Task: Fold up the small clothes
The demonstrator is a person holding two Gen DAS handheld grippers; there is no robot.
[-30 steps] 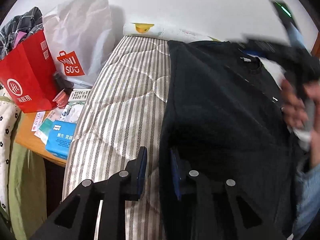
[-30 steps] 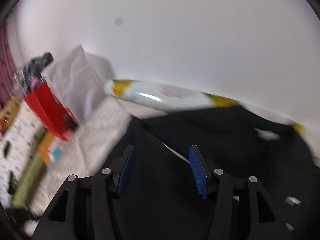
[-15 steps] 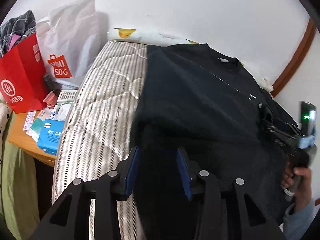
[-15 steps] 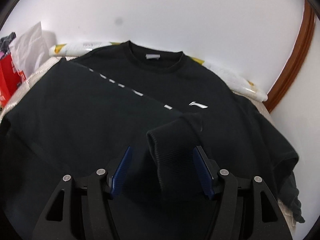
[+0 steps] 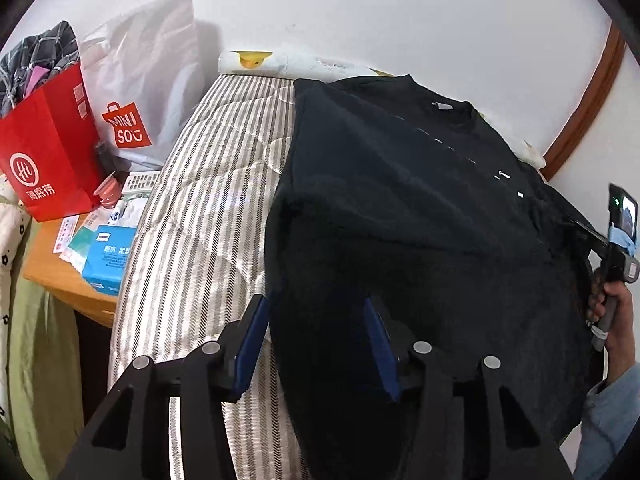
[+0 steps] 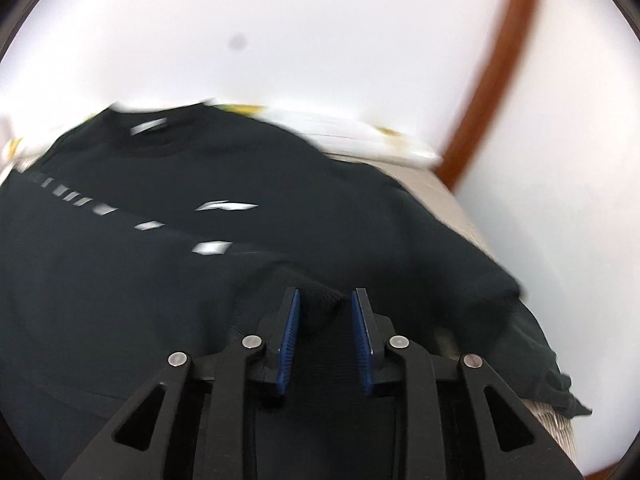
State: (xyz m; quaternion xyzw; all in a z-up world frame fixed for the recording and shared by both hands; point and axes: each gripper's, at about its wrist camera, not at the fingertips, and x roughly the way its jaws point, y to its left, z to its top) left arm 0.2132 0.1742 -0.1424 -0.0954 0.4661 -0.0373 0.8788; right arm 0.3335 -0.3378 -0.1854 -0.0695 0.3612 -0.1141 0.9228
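Observation:
A black sweatshirt (image 5: 400,208) lies spread on a striped mattress (image 5: 208,200), its left side folded over the middle, collar at the far end. My left gripper (image 5: 316,332) is open, its jaws wide over the sweatshirt's near left edge. My right gripper (image 6: 325,316) has a ribbed black cuff (image 6: 320,308) of the sweatshirt (image 6: 160,240) between its blue pads, with gaps showing on both sides. The right gripper also shows at the right edge of the left wrist view (image 5: 616,236), held by a hand.
A red paper bag (image 5: 44,148) and a white Miniso bag (image 5: 144,92) stand on a wooden side table (image 5: 52,276) left of the bed, with a blue tissue pack (image 5: 108,256). A white wall and a rolled sheet (image 5: 280,64) bound the far end.
My left gripper has opened wider and let go of the sweatshirt's folded edge. My right gripper has narrowed around the cuff and swung right; its view is blurred by motion.

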